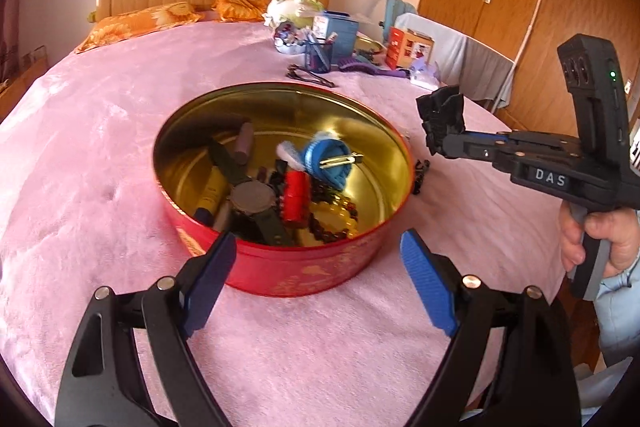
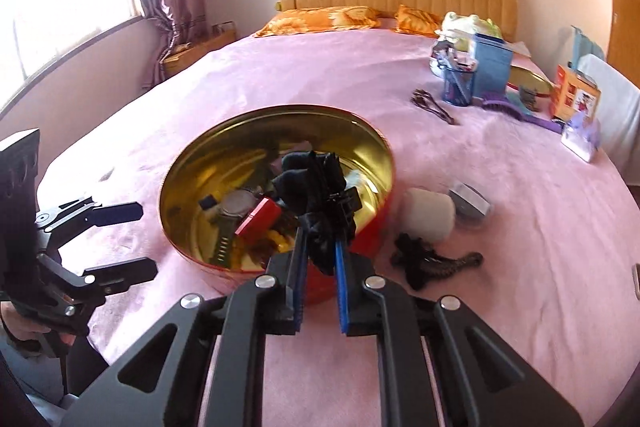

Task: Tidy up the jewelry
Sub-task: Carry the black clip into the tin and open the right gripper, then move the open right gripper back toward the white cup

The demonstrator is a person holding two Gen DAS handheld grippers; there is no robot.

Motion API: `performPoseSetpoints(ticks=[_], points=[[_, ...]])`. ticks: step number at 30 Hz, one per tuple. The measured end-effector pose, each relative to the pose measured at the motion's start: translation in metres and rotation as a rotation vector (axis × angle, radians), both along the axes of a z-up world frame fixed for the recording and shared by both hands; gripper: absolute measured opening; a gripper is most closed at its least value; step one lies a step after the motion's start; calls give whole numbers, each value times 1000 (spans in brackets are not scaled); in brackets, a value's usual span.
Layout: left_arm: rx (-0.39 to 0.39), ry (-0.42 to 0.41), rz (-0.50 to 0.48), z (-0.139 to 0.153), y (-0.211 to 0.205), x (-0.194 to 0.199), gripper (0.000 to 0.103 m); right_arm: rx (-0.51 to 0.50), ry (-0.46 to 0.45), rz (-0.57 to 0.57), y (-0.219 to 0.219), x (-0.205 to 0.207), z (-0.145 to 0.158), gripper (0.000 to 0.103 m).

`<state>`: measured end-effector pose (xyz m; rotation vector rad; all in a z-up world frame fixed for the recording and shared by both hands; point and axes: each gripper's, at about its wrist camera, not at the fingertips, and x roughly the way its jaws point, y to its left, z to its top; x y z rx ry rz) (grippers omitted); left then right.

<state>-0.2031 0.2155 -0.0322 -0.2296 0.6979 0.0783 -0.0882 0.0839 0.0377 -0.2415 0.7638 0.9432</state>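
Two grippers were in view over a bed covered with a pink blanket (image 1: 100, 131). The left gripper (image 1: 318, 267) had its blue pads spread wide, nothing between them, and hung just short of the near rim of a round red tin (image 1: 320, 275). The right gripper (image 2: 320, 267) was pressed together on a black fabric hair accessory (image 2: 320, 187); in the left wrist view it held the piece clear above the blanket, beside the tin's right rim.

The tin sat near the middle of the bed, towards the foot edge. Its gold interior held a dark-strapped watch (image 1: 252, 197), a red box (image 1: 297, 197), a blue round clip (image 1: 328, 159), yellow beads (image 1: 344, 215) and dark beads. A second black hair piece (image 2: 420, 259) lay on the blanket just right of the tin, with a white roll (image 2: 430, 213) and a small clear pot (image 2: 470, 205) near it.

Clutter occupied the far right edge: a mesh pen cup (image 2: 458, 83), a blue box (image 2: 492, 67), a purple brush (image 2: 516, 109) and an orange carton (image 2: 574, 93). The blanket lay bare to the left of the tin and across to the pillows (image 2: 320, 19) at the headboard.
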Motion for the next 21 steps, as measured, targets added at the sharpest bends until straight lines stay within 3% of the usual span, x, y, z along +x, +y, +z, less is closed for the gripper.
performPoseSetpoints(ticks=[5, 10, 12, 14, 16, 18, 21], points=[[-47, 15, 95, -14, 33, -14, 83, -69, 19, 99, 63, -12, -17, 14], [-70, 20, 122, -23, 46, -24, 83, -103, 22, 105, 82, -17, -29, 17], [-81, 19, 127, -26, 49, -24, 83, -106, 6, 90, 79, -19, -29, 42], [-87, 19, 121, -27, 47, -24, 83, -96, -15, 71, 70, -19, -26, 54], [-85, 21, 110, -27, 43, -23, 82, -76, -22, 49, 57, -17, -23, 57], [-80, 23, 94, -26, 38, -21, 83, -65, -27, 8, 42, -12, -21, 70], [-71, 15, 69, -22, 28, -17, 83, -52, -19, -65, 14, 1, -26, 79]])
